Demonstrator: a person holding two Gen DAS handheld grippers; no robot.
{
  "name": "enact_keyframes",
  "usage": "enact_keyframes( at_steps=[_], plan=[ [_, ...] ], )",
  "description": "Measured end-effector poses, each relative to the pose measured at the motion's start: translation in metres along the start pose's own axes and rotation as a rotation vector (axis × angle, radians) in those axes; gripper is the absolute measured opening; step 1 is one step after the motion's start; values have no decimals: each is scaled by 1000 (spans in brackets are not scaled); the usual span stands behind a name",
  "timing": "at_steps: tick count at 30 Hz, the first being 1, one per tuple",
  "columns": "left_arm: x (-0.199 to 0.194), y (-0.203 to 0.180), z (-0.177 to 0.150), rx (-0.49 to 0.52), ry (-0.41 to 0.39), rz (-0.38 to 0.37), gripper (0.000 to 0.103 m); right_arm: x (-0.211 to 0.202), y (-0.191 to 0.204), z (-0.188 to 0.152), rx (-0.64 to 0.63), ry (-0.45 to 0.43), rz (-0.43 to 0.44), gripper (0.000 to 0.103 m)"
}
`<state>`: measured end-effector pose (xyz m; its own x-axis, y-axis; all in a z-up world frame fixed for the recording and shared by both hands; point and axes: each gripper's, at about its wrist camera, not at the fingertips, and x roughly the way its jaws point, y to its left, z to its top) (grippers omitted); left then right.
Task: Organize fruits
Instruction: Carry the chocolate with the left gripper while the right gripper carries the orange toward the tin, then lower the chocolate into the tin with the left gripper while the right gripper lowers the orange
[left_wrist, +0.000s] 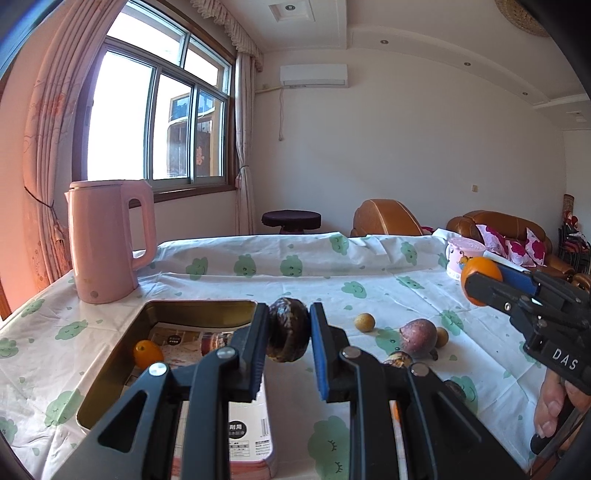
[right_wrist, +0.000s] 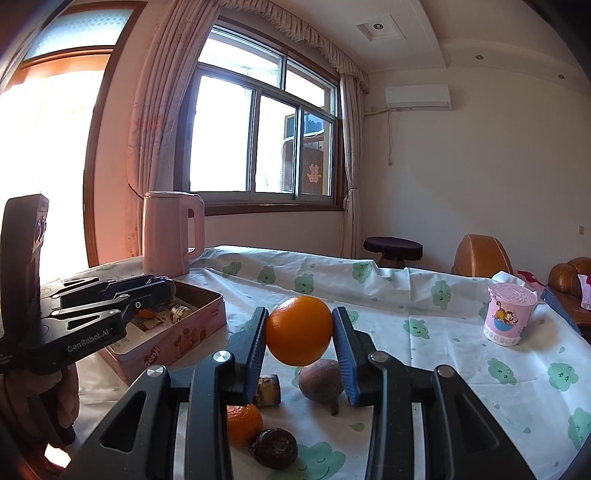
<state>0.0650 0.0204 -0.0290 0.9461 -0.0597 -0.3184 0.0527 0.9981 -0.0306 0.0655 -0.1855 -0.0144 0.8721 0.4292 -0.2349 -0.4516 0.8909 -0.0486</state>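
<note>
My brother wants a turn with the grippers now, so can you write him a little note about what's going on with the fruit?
Left gripper: shut on a dark wrinkled passion fruit, held up by the tin box.
Right gripper: shut on an orange, held above the table.
Done: one small orange fruit already lies in the box.
Left: both held fruits probably go in the box next. On the cloth there are a purple passion fruit, two small yellow-brown round fruits, another orange and a dark wrinkled fruit.
The pink kettle and pink cup are not fruit.
</note>
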Motion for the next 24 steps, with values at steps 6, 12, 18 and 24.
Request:
enact_keyframes(
  at_steps=[6,12,18,24],
  plan=[
    [7,34,0,-54,43,60,23,17,28,14,-49,7,56,37],
    [13,66,-2,-98,87,107,23,43,52,24,-69,39,116,37],
    [19,91,-5,-130,125,144,23,70,72,30,-63,79,177,37],
    [25,101,-8,-139,163,151,23,91,98,30,-84,116,220,37]
  ],
)
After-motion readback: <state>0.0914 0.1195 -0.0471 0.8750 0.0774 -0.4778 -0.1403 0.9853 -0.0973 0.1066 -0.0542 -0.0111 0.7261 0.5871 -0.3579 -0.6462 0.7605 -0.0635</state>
